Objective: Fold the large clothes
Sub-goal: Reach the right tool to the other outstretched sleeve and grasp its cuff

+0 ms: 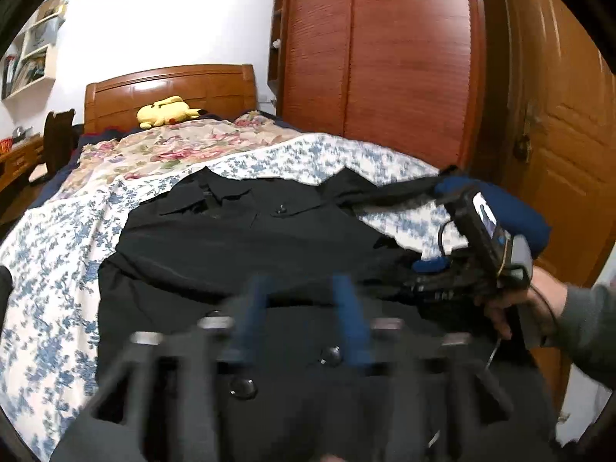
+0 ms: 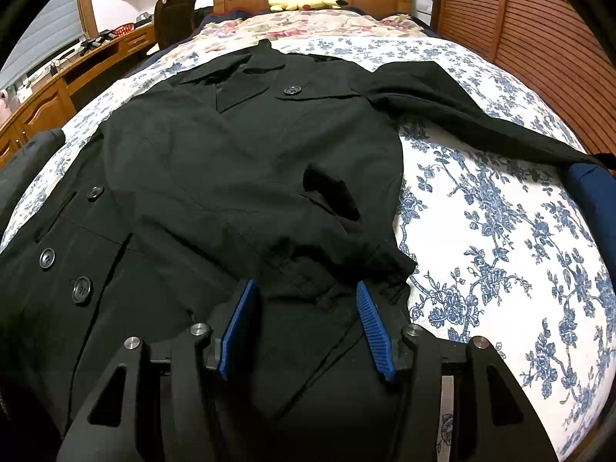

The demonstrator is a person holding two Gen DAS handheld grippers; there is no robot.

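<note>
A black coat [image 2: 238,161] is lying spread on the floral bedsheet [image 2: 500,238]. The left gripper [image 1: 304,308] and right gripper [image 2: 308,308] are hovering over it, jaws released, grasping nothing.

Both wrist views low over bed [image 2: 500,211] foot, facing headboard [image 1: 169,88]; share black coat [image 2: 250,154].
</note>
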